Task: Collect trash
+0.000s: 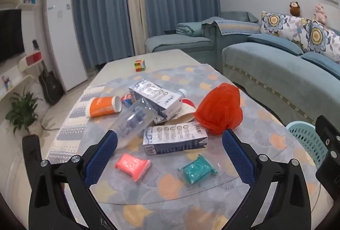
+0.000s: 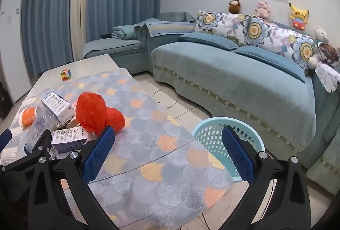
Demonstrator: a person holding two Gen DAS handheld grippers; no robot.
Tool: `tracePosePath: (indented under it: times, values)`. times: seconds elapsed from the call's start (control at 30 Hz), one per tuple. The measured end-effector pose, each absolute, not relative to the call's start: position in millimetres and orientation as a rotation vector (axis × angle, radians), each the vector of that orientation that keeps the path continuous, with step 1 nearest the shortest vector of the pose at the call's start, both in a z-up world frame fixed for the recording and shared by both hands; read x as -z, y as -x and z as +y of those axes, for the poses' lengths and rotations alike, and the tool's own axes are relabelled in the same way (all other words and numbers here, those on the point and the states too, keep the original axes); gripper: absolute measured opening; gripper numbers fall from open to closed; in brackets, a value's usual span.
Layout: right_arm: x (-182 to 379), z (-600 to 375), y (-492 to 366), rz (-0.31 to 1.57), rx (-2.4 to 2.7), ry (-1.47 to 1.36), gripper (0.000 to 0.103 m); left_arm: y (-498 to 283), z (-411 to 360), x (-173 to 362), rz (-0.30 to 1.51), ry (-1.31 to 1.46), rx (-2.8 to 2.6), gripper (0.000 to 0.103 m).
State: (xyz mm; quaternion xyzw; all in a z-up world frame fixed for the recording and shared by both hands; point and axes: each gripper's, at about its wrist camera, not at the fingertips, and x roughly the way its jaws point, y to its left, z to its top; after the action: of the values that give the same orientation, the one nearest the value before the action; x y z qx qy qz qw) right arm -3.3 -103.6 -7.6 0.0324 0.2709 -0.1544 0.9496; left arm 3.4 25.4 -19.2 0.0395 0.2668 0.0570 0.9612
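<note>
I judge nothing is collected yet: both my left gripper (image 1: 170, 142) and right gripper (image 2: 167, 140) hang with fingers spread, empty. The trash, nearest a blue-white milk carton (image 1: 175, 139), litters the bench (image 1: 265, 145); next I'd close on it, then carry to the pale turquoise plastic basket (image 2: 209, 134).

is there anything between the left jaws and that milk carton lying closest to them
Nothing visible. The left gripper is open and hovers over the table, with the near milk carton just ahead between its fingers. The pink packet and teal packet lie nearer the camera, below the line to the carton.
</note>
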Motion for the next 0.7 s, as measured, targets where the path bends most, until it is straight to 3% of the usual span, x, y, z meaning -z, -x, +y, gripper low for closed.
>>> tracePosePath:
  times: [0.7]
  values:
    - [11.8, -98.1, 0.9, 0.561, 0.31, -0.053, 0.095, -3.2, 36.7, 17.9, 0.55, -0.025, -0.119, 0.096]
